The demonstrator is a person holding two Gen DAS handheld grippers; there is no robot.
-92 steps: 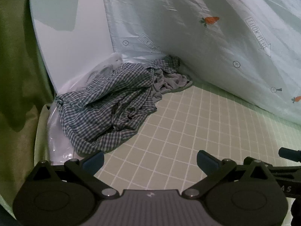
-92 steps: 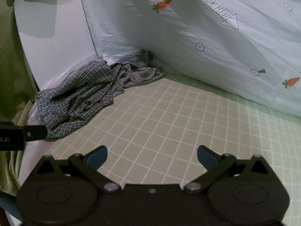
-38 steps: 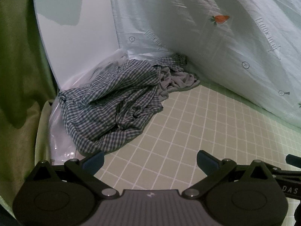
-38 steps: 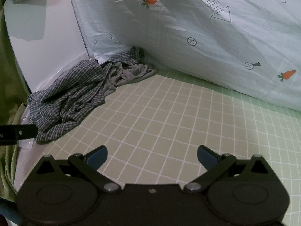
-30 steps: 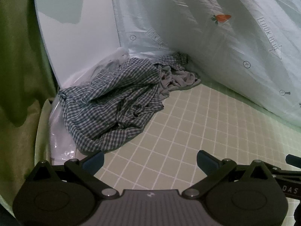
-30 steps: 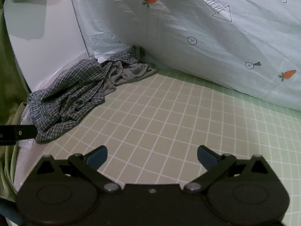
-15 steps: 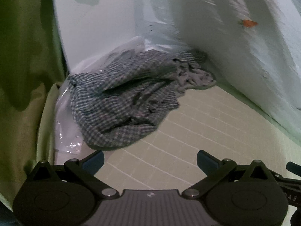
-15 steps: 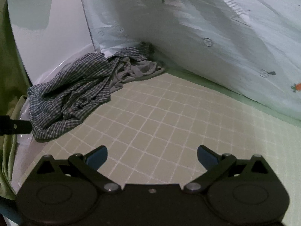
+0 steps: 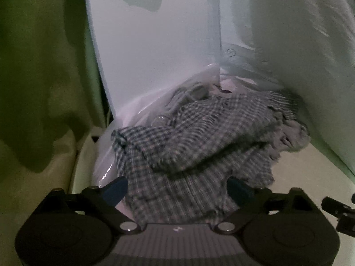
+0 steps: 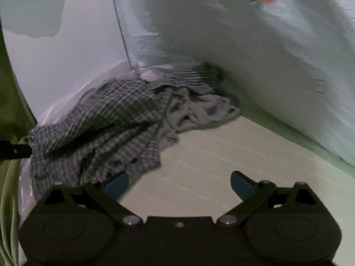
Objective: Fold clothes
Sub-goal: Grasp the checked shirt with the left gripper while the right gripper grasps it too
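A crumpled blue-and-white checked shirt (image 9: 199,141) lies heaped in the corner of the green grid mat (image 10: 221,166), partly on clear plastic. A grey garment (image 10: 199,113) is bunched against its right side. My left gripper (image 9: 177,188) is open, its blue fingertips spread over the near edge of the checked shirt (image 10: 106,128); whether they touch the cloth I cannot tell. My right gripper (image 10: 179,184) is open above the bare mat, its left fingertip next to the shirt's hem. Both views are blurred.
A pale sheet with carrot prints (image 10: 266,44) slopes up on the right and back. A white panel (image 9: 144,44) stands behind the heap, green cloth (image 9: 44,77) to its left. Clear plastic (image 9: 104,168) lies under the shirt. The other gripper's tip (image 9: 339,208) shows at the right edge.
Both grippers have moved forward and left toward the heap of clothes, which now fills much more of each view. The left gripper's fingers now frame the shirt's near edge. Both stay open.
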